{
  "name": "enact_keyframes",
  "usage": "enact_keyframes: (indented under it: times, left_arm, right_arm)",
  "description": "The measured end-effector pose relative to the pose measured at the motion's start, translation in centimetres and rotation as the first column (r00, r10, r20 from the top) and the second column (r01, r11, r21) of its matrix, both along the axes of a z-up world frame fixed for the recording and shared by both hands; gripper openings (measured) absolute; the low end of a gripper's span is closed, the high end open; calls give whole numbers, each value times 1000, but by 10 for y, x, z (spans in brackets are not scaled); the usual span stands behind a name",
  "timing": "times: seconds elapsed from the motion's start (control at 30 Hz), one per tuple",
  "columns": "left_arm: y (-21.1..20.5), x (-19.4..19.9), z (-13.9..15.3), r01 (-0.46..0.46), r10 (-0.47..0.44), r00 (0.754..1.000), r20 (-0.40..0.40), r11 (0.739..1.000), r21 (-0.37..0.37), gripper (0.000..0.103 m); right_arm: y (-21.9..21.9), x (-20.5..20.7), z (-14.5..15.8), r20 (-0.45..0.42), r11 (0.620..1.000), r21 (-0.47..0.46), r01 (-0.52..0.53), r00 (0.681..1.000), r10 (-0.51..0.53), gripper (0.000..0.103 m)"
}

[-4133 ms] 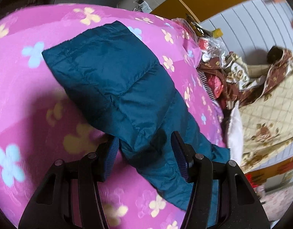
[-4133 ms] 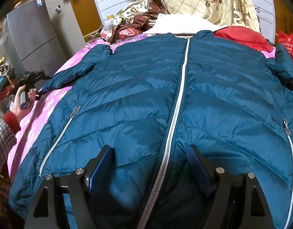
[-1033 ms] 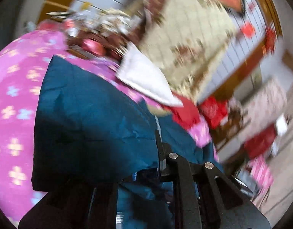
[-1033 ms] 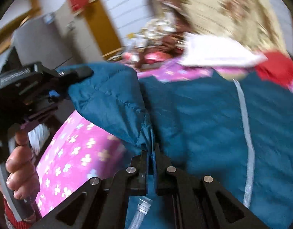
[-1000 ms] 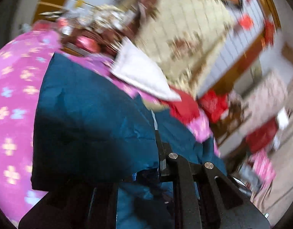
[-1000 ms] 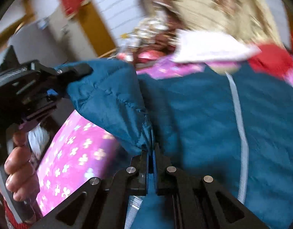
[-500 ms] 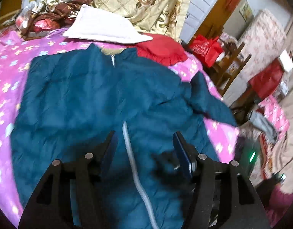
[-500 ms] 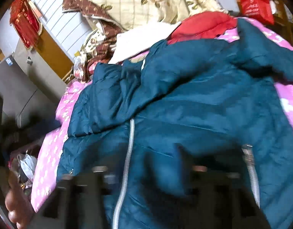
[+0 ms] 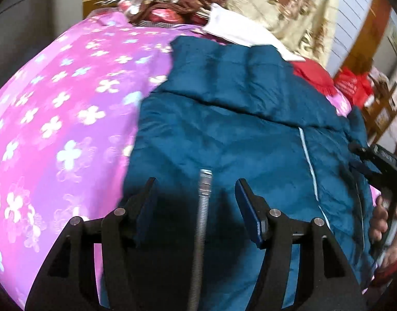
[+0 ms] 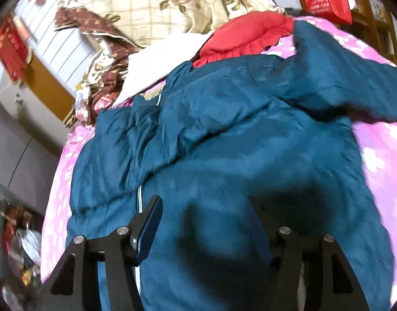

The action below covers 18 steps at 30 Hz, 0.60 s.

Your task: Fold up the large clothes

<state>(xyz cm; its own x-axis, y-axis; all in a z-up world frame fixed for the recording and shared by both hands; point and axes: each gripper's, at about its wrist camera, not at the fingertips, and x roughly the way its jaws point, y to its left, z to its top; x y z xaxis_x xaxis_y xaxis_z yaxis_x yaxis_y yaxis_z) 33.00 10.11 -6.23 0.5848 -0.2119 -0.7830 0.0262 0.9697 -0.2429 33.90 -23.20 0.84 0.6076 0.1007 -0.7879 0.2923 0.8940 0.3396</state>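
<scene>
A large teal puffer jacket (image 9: pixel 224 129) lies front up on a pink flowered bedspread (image 9: pixel 56 103). Its left sleeve (image 9: pixel 237 77) is folded across the chest. In the right wrist view the jacket (image 10: pixel 237 155) fills the middle, and its other sleeve (image 10: pixel 353 83) stretches out to the right over the bedspread. My left gripper (image 9: pixel 195 202) is open and empty over the jacket's lower left side, a pocket zipper (image 9: pixel 204 194) between its fingers. My right gripper (image 10: pixel 206 223) is open and empty low over the jacket's lower front. The right gripper and the hand holding it (image 9: pixel 384 197) show at the left wrist view's right edge.
A white pillow (image 9: pixel 239 31), a red cushion (image 10: pixel 245 36) and a cream floral quilt (image 10: pixel 198 0) are piled at the head of the bed. A red bag (image 10: pixel 325 2) and wooden furniture stand at the far right. Grey cabinets (image 10: pixel 17 134) and clutter stand on the left.
Both grippers held the left sleeve a second ago, carried it over the jacket's front and let go. Both have since opened and drawn back toward the hem.
</scene>
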Motion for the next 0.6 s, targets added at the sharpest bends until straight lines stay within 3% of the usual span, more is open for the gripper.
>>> enact_keyframes:
  times: [0.17, 0.33, 0.37, 0.4, 0.43, 0.5, 0.6]
  left_arm:
    - [10, 1, -9, 1, -2, 1000, -12, 1000, -21, 61]
    - [8, 3, -23, 32, -32, 999, -19, 999, 32, 61]
    - [8, 3, -24, 33, -32, 999, -20, 999, 40, 61]
    - [7, 3, -26, 30, -29, 999, -20, 998, 50, 61]
    - [7, 3, -27, 28, -27, 999, -18, 998, 54, 61]
    - [7, 1, -27, 25, -24, 1000, -12, 998, 59, 61]
    - [8, -1, -28, 22, -21, 1000, -15, 998, 62, 61]
  right_arm:
    - [-16, 58, -19, -42, 993, 48, 110, 993, -108, 63]
    - [-30, 99, -28, -71, 973, 56, 225, 973, -220, 60]
    - [-33, 103, -30, -73, 967, 63, 247, 967, -242, 53]
    - [-37, 107, -30, -78, 960, 61, 274, 960, -269, 32]
    - [-39, 108, -31, -85, 956, 58, 287, 956, -282, 18]
    - [-46, 109, -29, -88, 948, 49, 314, 947, -309, 10]
    - [-57, 99, -23, -67, 939, -2, 345, 937, -344, 8]
